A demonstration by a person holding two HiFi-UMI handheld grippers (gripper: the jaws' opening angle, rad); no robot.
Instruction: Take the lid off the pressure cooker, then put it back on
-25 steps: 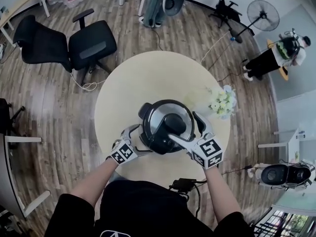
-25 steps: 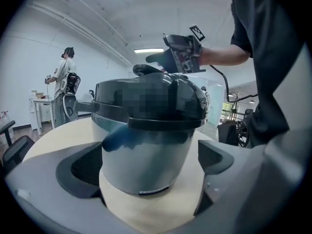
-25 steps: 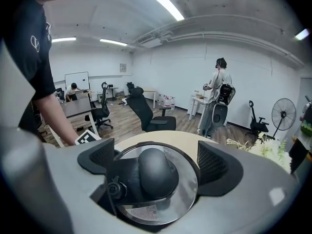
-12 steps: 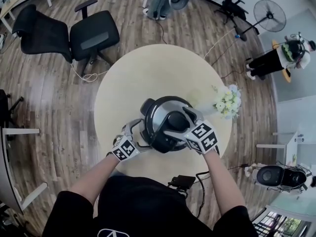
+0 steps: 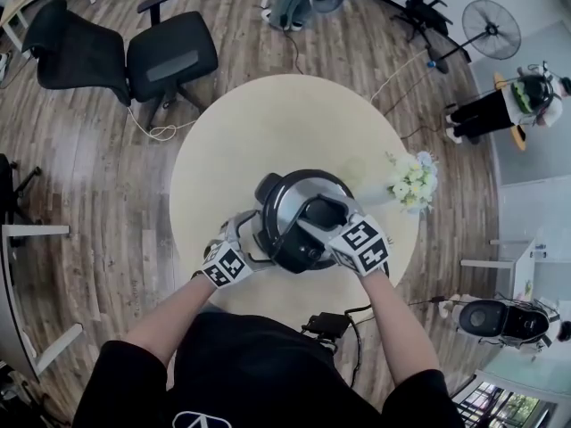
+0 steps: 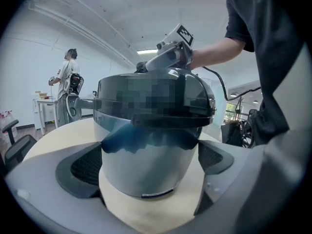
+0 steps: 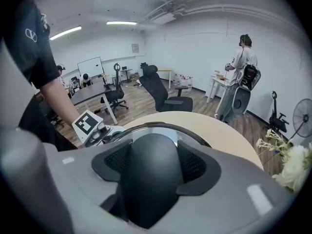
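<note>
Head view showed the pressure cooker (image 5: 284, 239) on the round surface (image 5: 268, 123), near the person, lid (image 5: 285, 205) on. Left gripper view showed the left gripper (image 6: 151, 150) clasping the cooker's body, fingers (image 6: 87, 165) touching both sides, likely bracing it. Right gripper view alone showed the right gripper (image 7: 151, 147), having just been closing, clamped on the lid's black handle (image 7: 148, 184), probably to twist.

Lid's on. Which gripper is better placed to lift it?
Right. Jaws of the right gripper have just been closing on the lid handle, which sits between them; the left gripper holds the cooker body, steadying it.
</note>
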